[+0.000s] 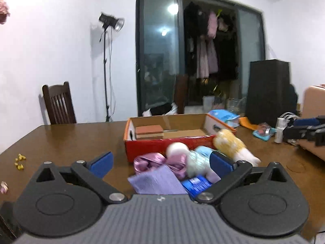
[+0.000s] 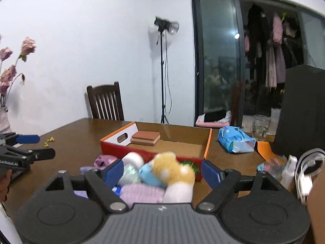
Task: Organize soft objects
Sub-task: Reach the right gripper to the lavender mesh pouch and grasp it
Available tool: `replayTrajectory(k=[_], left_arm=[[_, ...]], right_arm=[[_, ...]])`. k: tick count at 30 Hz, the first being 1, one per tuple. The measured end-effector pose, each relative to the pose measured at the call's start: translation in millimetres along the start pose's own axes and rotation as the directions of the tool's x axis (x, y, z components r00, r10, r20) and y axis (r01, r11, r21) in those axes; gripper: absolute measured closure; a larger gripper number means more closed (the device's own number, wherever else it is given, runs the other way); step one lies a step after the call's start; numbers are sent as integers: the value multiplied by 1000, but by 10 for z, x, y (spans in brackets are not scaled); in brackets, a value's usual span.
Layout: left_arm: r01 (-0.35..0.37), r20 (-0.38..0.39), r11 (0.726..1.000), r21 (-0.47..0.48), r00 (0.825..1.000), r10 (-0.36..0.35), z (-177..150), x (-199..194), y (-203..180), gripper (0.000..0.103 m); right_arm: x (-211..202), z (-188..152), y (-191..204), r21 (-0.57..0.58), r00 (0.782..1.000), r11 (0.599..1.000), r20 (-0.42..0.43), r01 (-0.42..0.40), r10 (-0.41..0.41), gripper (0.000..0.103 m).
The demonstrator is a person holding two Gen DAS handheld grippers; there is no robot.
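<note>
With both the left gripper (image 1: 161,161) and right gripper (image 2: 162,172) spread empty, the yellow plush (image 2: 172,167), piled against the red box (image 2: 154,154), could be knocked off by neighbours being snagged.

Both cameras sit low behind their own tongs and look forward across the tabletop (image 1: 61,140) toward the white wall and the dark window. The left view looks from the left side, the right view from further right and turned a little leftward. Both share the red box (image 1: 168,140) (image 2: 154,142), the chair (image 1: 59,103) (image 2: 105,101) and the lamp stand (image 1: 105,67) (image 2: 162,71).
</note>
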State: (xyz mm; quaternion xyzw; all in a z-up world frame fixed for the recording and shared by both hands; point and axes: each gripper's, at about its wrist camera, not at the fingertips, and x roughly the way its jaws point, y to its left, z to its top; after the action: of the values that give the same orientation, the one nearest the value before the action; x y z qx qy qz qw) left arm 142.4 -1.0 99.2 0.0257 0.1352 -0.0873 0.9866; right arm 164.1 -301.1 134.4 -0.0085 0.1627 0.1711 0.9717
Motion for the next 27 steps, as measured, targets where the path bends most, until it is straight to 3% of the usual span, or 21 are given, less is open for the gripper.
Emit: replayTrajectory(k=[3, 6, 10, 14, 22, 25, 27], left_arm=[[-22, 67, 999, 23, 998, 20, -225, -247, -75, 0], [-11, 28, 999, 34, 1000, 10, -396, -384, -147, 0], [10, 14, 998, 60, 1000, -11, -500, -469, -200, 0], [7, 26, 999, 33, 1000, -8, -539, -459, -173, 0], [-18, -46, 1000, -13, 999, 18, -675, -179, -18, 0], [-24, -45, 999, -21, 999, 23, -607, 53, 127, 0], [-18, -33, 1000, -16, 999, 17, -479, 293, 255, 0]], right_arm=[[-224, -383, 206, -35, 998, 998, 34, 57, -56, 17], [-442, -744, 429, -50, 993, 993, 49, 105, -103, 14], [-534, -1011, 520, 36, 998, 998, -10, 57, -57, 14], [-505, -1030, 603, 17, 997, 997, -15, 72, -72, 14], [-274, -1032, 498, 69, 996, 994, -44, 81, -78, 17], [-130, -973, 517, 60, 998, 998, -57, 26, -22, 27], [16, -905, 607, 40, 997, 999, -72, -29, 31, 40]])
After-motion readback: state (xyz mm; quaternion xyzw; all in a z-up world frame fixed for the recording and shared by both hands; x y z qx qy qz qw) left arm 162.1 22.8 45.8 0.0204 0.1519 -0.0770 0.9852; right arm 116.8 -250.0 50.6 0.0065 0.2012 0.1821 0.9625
